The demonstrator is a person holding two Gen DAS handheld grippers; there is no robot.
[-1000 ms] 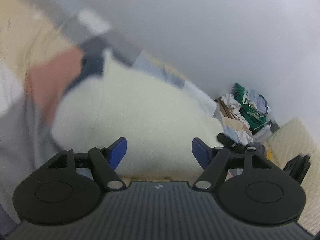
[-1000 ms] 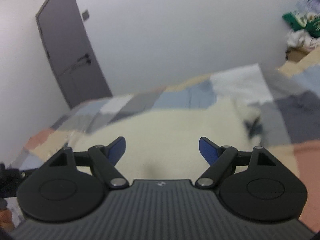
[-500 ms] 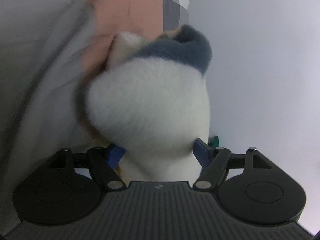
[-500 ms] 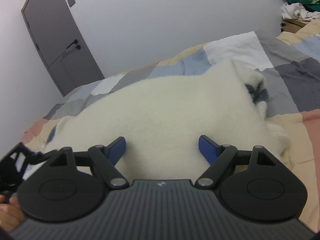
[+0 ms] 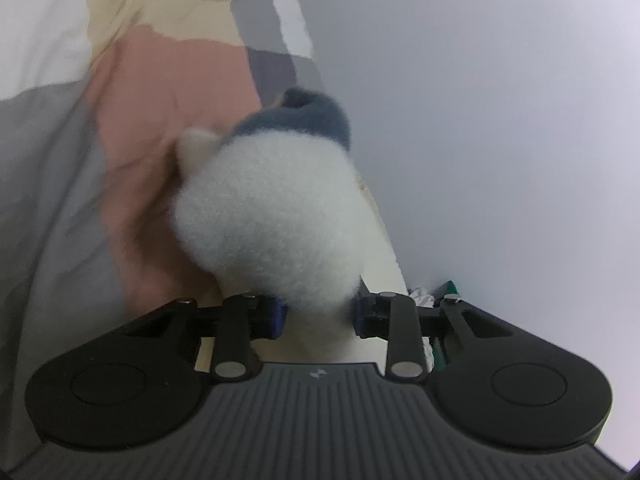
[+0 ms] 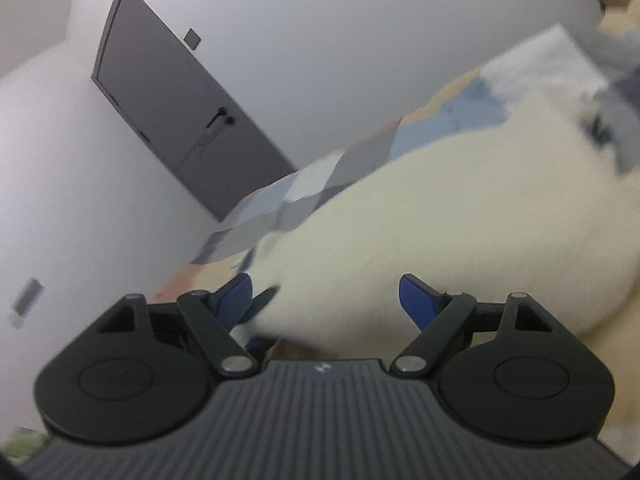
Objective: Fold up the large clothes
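A large white fleece garment (image 5: 272,208) with a blue-grey trim (image 5: 304,120) lies on a patchwork bedspread (image 5: 152,92). My left gripper (image 5: 319,312) is closing, and its blue pads pinch a bunched fold of the fleece. In the right wrist view the same garment (image 6: 460,220) spreads across the bed to the right. My right gripper (image 6: 326,300) stands wide, its jaws opening slightly. The fleece edge sits between its fingers (image 6: 416,292), and the pads are clear of it.
A white wall (image 5: 500,120) runs close along the bed's far side. A heap of clothes (image 5: 424,298) peeks out past the left gripper. A grey door (image 6: 180,120) stands beyond the bed (image 6: 320,176) in the right wrist view.
The left jaws have closed from wide apart onto the fleece fold, and that gripper has sunk and rolled. The right view has tilted, and the fleece now lies more to its right.
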